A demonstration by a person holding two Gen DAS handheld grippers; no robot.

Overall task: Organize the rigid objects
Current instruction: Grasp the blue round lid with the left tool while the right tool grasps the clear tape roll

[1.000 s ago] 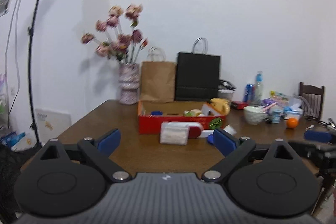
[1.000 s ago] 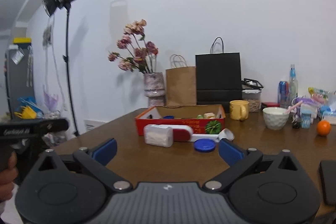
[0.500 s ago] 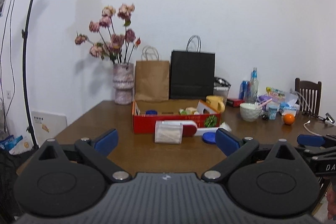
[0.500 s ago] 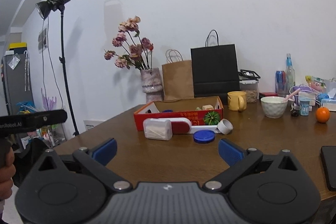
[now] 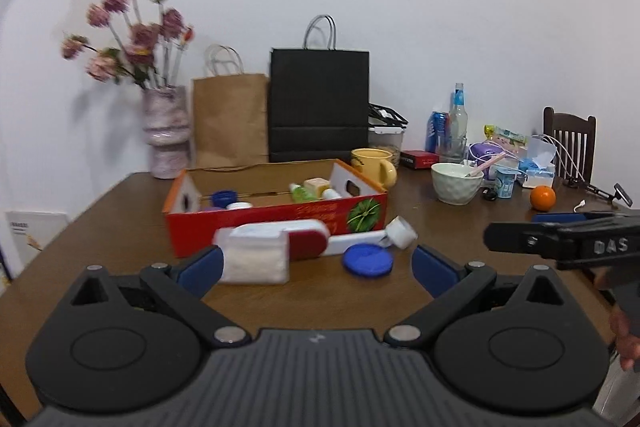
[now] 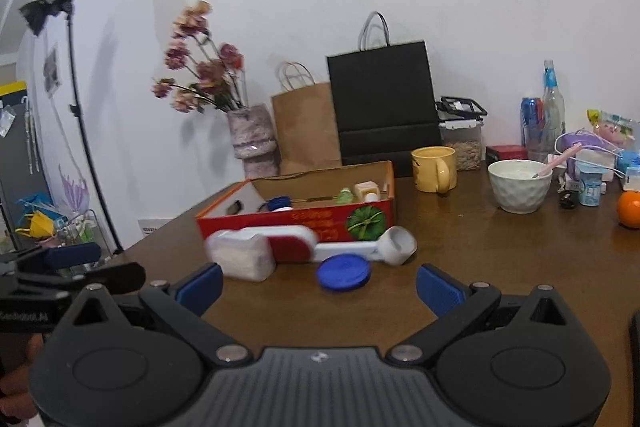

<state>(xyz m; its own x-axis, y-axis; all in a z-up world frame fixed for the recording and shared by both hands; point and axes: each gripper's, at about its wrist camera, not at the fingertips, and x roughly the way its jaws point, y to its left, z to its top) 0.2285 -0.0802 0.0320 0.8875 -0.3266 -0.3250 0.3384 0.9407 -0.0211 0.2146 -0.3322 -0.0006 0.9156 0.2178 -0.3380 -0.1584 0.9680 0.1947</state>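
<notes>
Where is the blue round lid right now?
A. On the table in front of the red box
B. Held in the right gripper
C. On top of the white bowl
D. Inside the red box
A: the blue round lid lies flat on the table in front of the red box, beside the white scoop; both the right gripper and the left gripper are open and empty.

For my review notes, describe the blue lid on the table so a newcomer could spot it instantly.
Start at the red cardboard box in the middle of the wooden table. Just in front of its right end lies the blue lid, a flat round disc beside a white scoop. It is the only blue item outside the box; its neighbours are white or red.
</notes>
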